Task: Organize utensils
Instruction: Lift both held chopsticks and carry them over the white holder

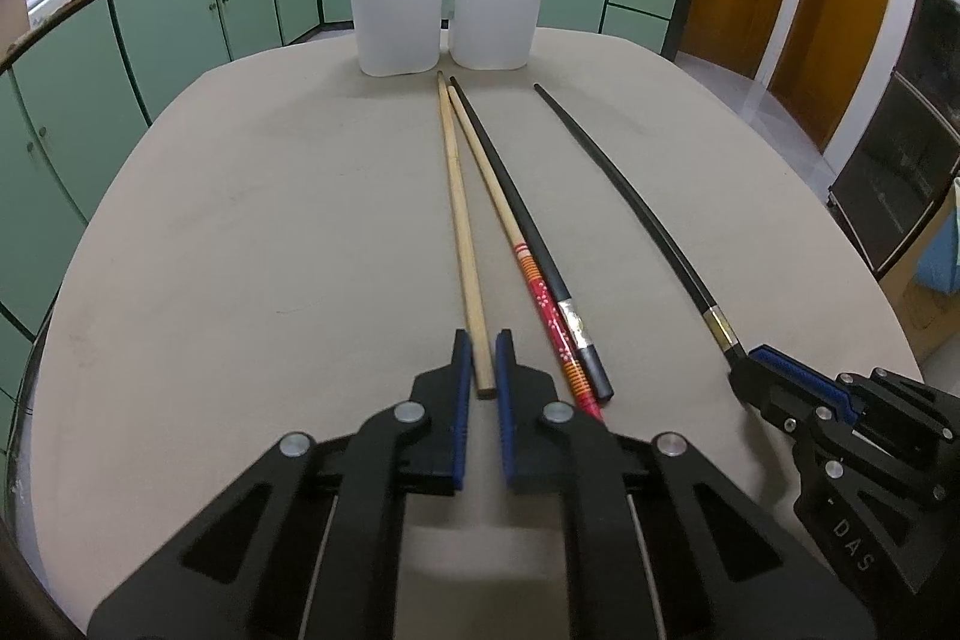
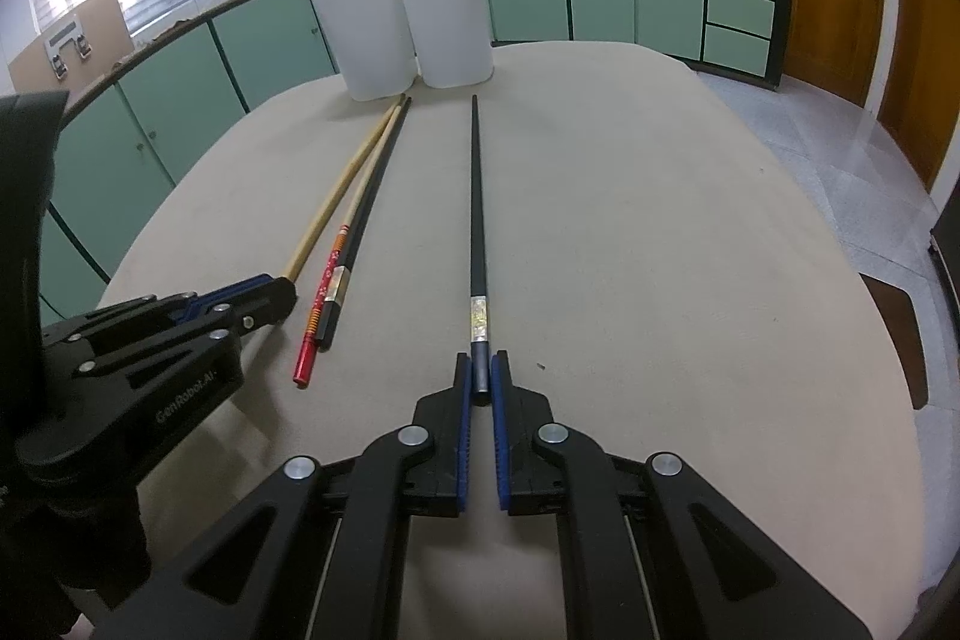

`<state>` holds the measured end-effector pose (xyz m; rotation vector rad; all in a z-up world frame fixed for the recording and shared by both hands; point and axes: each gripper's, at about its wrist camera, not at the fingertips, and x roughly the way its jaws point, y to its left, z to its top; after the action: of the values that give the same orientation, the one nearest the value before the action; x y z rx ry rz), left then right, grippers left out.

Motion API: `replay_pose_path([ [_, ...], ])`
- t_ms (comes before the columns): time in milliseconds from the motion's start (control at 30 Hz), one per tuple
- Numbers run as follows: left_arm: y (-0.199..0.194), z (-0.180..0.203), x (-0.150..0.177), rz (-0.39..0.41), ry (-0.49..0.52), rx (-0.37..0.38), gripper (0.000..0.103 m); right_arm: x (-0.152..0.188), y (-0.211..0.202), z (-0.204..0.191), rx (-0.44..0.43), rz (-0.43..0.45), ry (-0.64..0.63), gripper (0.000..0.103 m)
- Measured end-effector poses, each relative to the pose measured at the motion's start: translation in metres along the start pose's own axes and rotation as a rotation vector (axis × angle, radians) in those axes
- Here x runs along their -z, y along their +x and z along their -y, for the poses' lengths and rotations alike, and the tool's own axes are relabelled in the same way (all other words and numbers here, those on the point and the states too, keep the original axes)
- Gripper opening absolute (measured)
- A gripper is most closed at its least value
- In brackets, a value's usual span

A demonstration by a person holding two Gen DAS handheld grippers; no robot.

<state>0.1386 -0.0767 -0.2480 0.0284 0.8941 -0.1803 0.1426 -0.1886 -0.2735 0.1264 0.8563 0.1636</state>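
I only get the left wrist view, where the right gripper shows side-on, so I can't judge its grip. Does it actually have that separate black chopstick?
Observer: Yes. In the right wrist view the right gripper has its blue pads closed against both sides of the butt end of the black chopstick with a metallic band.
Operator: Anything near it on the table that I'm missing?
Observer: A small dark speck lies on the beige table, just right of that gripper and apart from it.
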Motion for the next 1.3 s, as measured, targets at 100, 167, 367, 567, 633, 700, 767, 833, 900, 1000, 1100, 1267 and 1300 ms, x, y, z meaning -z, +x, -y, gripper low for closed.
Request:
replay_pose_path([
  [100,-0.001,0.000,0.000,0.003,-0.003,-0.001,0.007,0.000,0.000,-0.001,0.009,0.001,-0.006,0.007],
  [167,-0.002,-0.001,0.001,0.003,-0.007,-0.001,0.007,0.000,-0.001,-0.001,0.009,0.002,-0.005,0.007],
  [367,-0.014,-0.004,0.004,0.018,-0.002,-0.006,0.007,-0.001,-0.008,-0.001,0.007,0.025,-0.003,0.006],
  [567,-0.045,-0.010,-0.003,0.087,0.016,-0.016,0.007,-0.015,-0.028,-0.002,0.000,0.078,-0.008,0.006],
  [633,-0.059,-0.014,-0.010,0.125,0.018,-0.019,0.007,-0.021,-0.036,-0.002,-0.002,0.101,-0.009,0.006],
  [700,-0.072,-0.015,-0.016,0.159,0.021,-0.020,0.006,-0.029,-0.046,-0.003,-0.001,0.125,-0.015,0.006],
  [767,-0.086,-0.017,-0.025,0.199,0.019,-0.013,0.006,-0.035,-0.052,-0.004,0.001,0.143,-0.023,0.006],
  [833,-0.096,-0.017,-0.032,0.226,0.021,-0.008,0.006,-0.044,-0.061,-0.007,0.005,0.163,-0.041,0.006],
  [900,-0.108,-0.018,-0.042,0.259,0.022,0.001,0.006,-0.055,-0.071,-0.011,0.007,0.190,-0.066,0.006],
  [1000,-0.123,-0.020,-0.057,0.301,0.022,0.017,0.006,-0.072,-0.086,-0.017,-0.002,0.228,-0.099,0.006],
  [1100,-0.131,-0.022,-0.072,0.329,0.021,0.031,0.006,-0.092,-0.100,-0.023,-0.013,0.265,-0.133,0.006],
  [1267,-0.141,-0.026,-0.094,0.366,0.021,0.046,0.006,-0.121,-0.114,-0.031,-0.032,0.289,-0.166,0.006],
  [1300,-0.144,-0.026,-0.100,0.372,0.020,0.054,0.006,-0.127,-0.115,-0.032,-0.041,0.287,-0.169,0.006],
])
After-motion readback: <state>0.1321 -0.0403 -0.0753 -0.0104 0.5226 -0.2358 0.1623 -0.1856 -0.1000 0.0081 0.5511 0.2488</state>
